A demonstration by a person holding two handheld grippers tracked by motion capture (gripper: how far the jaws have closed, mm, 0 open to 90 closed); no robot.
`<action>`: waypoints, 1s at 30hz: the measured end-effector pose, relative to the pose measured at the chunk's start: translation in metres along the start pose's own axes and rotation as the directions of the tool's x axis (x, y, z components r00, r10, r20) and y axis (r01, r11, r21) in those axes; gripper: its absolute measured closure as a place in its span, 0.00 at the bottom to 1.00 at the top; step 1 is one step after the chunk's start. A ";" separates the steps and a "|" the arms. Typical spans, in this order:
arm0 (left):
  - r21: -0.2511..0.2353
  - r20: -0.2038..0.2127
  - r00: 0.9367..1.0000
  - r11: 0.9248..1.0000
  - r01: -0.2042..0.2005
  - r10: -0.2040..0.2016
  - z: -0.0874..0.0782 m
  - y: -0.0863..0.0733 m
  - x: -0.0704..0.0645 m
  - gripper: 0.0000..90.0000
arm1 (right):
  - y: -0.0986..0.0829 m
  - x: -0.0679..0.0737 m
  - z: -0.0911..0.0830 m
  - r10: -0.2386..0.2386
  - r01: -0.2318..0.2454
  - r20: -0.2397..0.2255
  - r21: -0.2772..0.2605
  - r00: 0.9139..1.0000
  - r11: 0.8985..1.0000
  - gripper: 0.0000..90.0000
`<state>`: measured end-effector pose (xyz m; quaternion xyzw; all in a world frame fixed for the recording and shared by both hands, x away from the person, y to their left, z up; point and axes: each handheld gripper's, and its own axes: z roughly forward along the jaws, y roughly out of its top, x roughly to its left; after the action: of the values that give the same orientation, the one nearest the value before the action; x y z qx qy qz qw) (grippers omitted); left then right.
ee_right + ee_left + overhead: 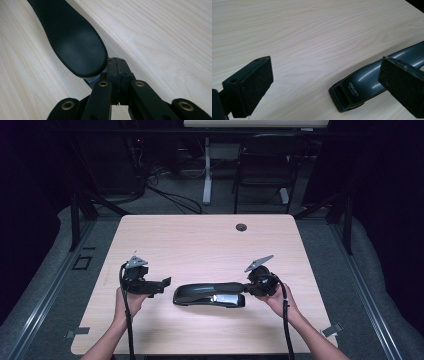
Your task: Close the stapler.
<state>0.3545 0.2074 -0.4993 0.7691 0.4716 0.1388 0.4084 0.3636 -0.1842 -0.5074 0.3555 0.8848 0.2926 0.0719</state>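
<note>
- A pale wood-grain table (pixel 200 240) fills the middle of the high view; a round cable hole (pixel 241 227) sits near its far edge, at about 12 o'clock.
- Around the table lies grey floor; behind it a dark room holds a folding chair (pixel 262 165) at 1 o'clock and loose cables (pixel 170 195) at 11 o'clock.
- No containers stand on the table.
- A dark stapler (pixel 210 294) lies flat at the table's near centre, its long axis running 9 to 3 o'clock.
- The left gripper (pixel 162 285), at 9 o'clock of the stapler, has its jaws spread wide and holds nothing; the stapler's end (pixel 352 90) lies just ahead.
- The right gripper (pixel 117 68), at the stapler's 3 o'clock end, has its jaws pressed together just beneath the stapler's rounded arm (pixel 75 47).
</note>
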 end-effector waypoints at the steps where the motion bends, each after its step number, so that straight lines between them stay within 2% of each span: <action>1: -0.003 -0.001 1.000 1.000 0.005 -0.005 0.001 0.000 0.000 0.00 | 0.000 -0.001 -0.001 -0.003 0.003 0.017 -0.001 1.000 1.000 1.00; 2: 0.003 0.000 1.000 1.000 0.001 -0.001 0.001 0.000 0.000 0.00 | 0.001 -0.002 -0.005 -0.018 0.018 0.064 -0.006 0.998 1.000 1.00; 4: 0.003 0.002 1.000 1.000 0.000 0.000 0.000 0.001 -0.001 0.00 | 0.001 -0.006 -0.011 0.000 0.003 0.088 -0.033 0.996 0.999 1.00; 6: 0.000 0.002 1.000 1.000 -0.001 0.001 0.001 0.001 -0.001 0.00 | 0.002 -0.008 -0.019 0.000 0.009 0.132 -0.070 0.991 0.998 1.00; 8: 0.002 0.002 1.000 1.000 -0.003 0.003 0.002 0.001 -0.001 0.00 | 0.004 -0.007 -0.028 0.011 0.004 0.117 -0.125 0.993 0.992 1.00; 9: 0.007 0.010 1.000 1.000 -0.002 0.002 0.002 0.001 0.000 0.00 | 0.006 -0.003 -0.033 -0.003 0.019 0.096 -0.159 0.995 0.987 1.00; 12: 0.003 0.007 1.000 1.000 -0.002 0.002 0.004 0.001 0.000 0.00 | 0.012 0.010 -0.042 -0.045 0.051 0.038 -0.197 0.998 0.979 1.00; 13: 0.003 0.007 1.000 1.000 -0.003 0.003 0.004 0.001 0.000 0.00 | 0.014 0.015 -0.041 -0.071 0.074 0.020 -0.180 0.997 0.981 1.00; 15: 0.009 0.010 1.000 1.000 -0.006 0.006 0.004 0.001 0.000 0.00 | 0.014 0.020 -0.037 -0.092 0.091 -0.001 -0.161 0.996 0.983 1.00; 16: 0.009 0.011 1.000 1.000 -0.005 0.004 0.003 0.001 0.000 0.00 | 0.014 0.022 -0.033 -0.097 0.095 -0.010 -0.127 0.995 0.987 1.00; 17: 0.003 0.007 1.000 1.000 -0.003 0.003 0.004 0.001 0.000 0.00 | 0.013 0.023 -0.029 -0.104 0.102 -0.007 -0.118 0.995 0.988 1.00; 20: 0.001 0.008 1.000 1.000 -0.002 0.002 0.004 0.001 0.000 0.00 | 0.013 0.020 -0.028 -0.088 0.084 -0.030 -0.113 0.996 0.990 1.00; 24: 0.009 0.009 1.000 1.000 -0.006 0.006 0.004 0.001 0.000 0.00 | 0.011 0.019 -0.020 -0.095 0.094 -0.020 -0.065 0.995 0.993 1.00; 30: 0.005 0.012 1.000 1.000 -0.004 0.004 0.005 0.001 -0.001 0.00 | 0.008 0.014 -0.013 -0.073 0.072 -0.039 -0.037 0.997 0.997 1.00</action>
<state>0.3579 0.2040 -0.5015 0.7720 0.4679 0.1338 0.4088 0.3534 -0.1762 -0.4907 0.3159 0.8931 0.3125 0.0709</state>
